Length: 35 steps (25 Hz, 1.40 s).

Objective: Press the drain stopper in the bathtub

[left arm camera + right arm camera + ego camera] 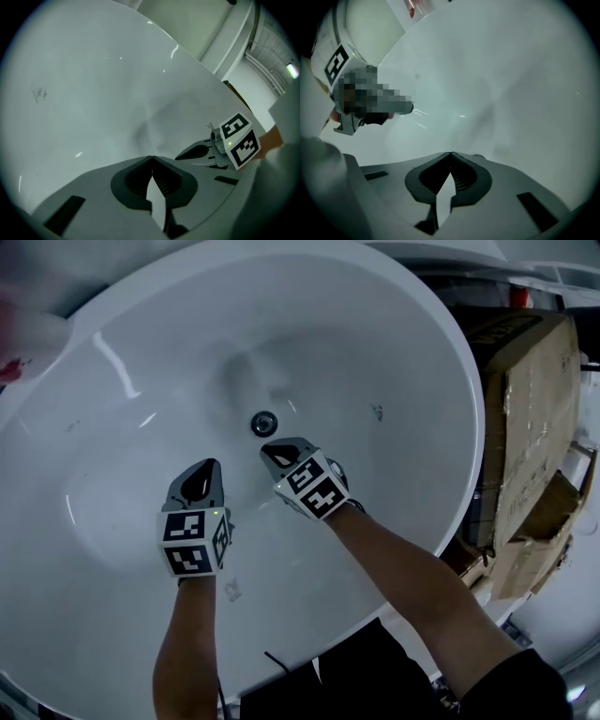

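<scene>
One white bathtub [450, 381] with one round drain stopper [264, 422]. Two claws inside it: left claw [210, 465] and right claw [266, 450], each closed tip to tip and empty, the right nearer the stopper.

Large cardboard box [530, 371] on the right, brown, top flaps closed, creased. Nearer on the right, smaller torn cardboard pieces [536, 545] leaning against each other just beside the box. Pale floor patch [562, 615] at near right. Far left: blurred white object [33, 329] with a red mark [9, 367] at its left edge; cannot tell what it is. Left gripper view: white wall column [243, 42] at far right, bright ceiling light [292, 71] beside it.
</scene>
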Available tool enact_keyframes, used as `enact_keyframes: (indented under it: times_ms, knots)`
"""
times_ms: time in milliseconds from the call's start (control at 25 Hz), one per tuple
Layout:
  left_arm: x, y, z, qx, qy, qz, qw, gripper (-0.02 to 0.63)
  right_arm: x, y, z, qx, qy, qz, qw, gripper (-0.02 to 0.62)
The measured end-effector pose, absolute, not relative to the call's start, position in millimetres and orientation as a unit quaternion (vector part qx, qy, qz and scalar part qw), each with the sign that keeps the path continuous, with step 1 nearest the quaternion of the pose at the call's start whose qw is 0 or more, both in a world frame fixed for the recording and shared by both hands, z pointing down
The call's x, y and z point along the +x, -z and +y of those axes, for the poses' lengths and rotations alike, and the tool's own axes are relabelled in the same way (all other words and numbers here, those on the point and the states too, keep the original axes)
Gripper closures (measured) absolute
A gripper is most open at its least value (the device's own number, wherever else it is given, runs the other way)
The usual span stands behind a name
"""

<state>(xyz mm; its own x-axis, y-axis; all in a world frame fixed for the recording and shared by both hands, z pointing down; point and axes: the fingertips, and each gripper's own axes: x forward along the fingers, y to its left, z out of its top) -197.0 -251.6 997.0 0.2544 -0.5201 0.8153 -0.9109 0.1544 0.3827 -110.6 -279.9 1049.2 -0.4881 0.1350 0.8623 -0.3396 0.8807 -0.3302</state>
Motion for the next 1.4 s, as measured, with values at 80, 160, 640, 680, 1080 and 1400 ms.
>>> enact_keyframes:
  times_ms: [80,160,640,680,1080,1400]
  knots:
    - [-194,-1013,-255,0.622,-0.199,-0.575,0.493,0.594,-108,-1070,-286,0.068,-0.233,-0.826,0.509,0.581]
    - [-189,-1030,-256,0.625,-0.203,-0.57,0.493,0.594,-105,-1089,-293,0.078,-0.234,-0.824,0.51,0.581]
    - [-183,-1097,-252,0.608,-0.197,-0.57,0.516,0.594,-88,-1170,-300,0.066,-0.176,-0.795,0.577,0.58]
    - [-182,-1100,-252,0.612,-0.202,-0.568,0.512,0.594,-88,-1176,-299,0.068,-0.176,-0.791,0.581,0.581]
    - [-184,-1118,-235,0.615,-0.224,-0.555,0.513,0.594,-85,-1200,-300,0.081,-0.113,-0.768,0.626,0.578]
    - [-186,-1109,-231,0.616,-0.222,-0.558,0.511,0.594,-86,-1205,-300,0.082,-0.083,-0.75,0.651,0.575]
